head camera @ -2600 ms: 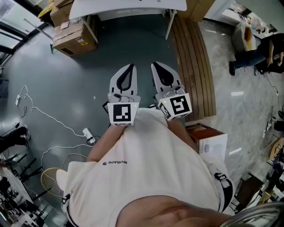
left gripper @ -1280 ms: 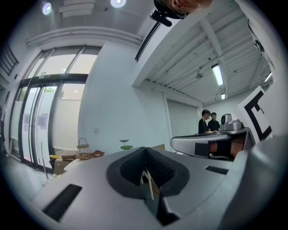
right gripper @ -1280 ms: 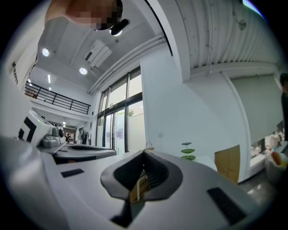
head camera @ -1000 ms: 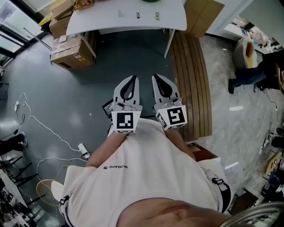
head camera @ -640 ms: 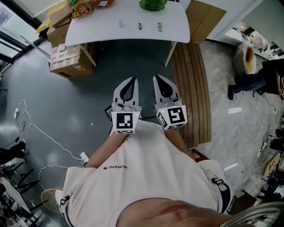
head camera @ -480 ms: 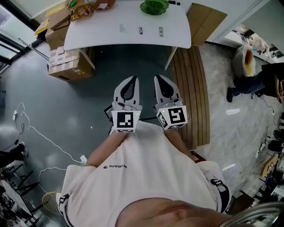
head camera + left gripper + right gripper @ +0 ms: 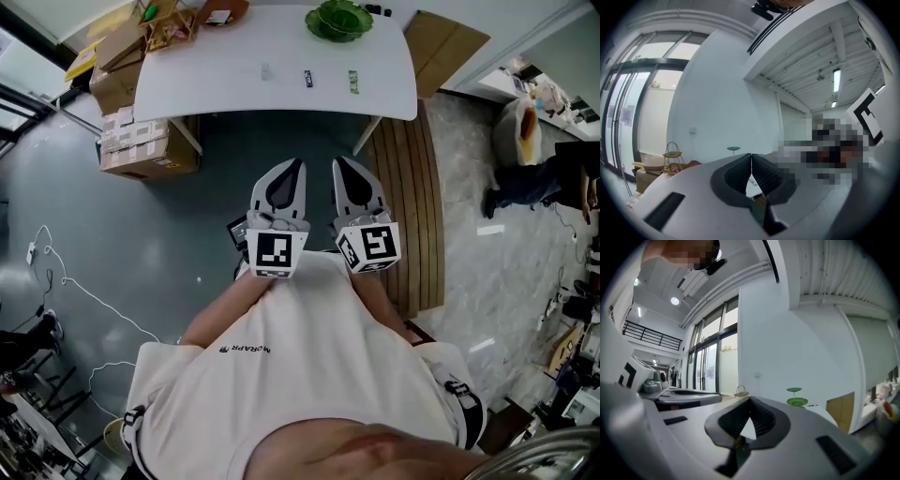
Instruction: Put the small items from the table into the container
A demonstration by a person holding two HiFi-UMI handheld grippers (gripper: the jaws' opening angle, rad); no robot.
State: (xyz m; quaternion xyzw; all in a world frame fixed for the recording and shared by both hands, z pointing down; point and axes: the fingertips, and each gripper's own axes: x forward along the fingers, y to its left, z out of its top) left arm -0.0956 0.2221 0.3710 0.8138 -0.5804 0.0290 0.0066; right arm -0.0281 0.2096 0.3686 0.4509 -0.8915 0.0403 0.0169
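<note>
- Pale, dark and greenish: your three small items, a pale item (image 7: 267, 72), a dark item (image 7: 307, 79) and a greenish item (image 7: 352, 82), lie in a row near the front edge of the white table (image 7: 187, 66), each apart from the next.
- They look flat, light and oblong. They are too small to tell the material, so treat them as likely to skid on the smooth top.
- Take each across its narrow width, near the middle, with the jaws low to the tabletop.
- The green container (image 7: 339, 19) stands behind them at the table's far edge, nearest the greenish item.
- Your left gripper (image 7: 298, 165) and right gripper (image 7: 339, 163) hang side by side over the floor, well short of the table. Both have their jaws pressed together on nothing.
- Spread the jaws before you reach in.
</note>
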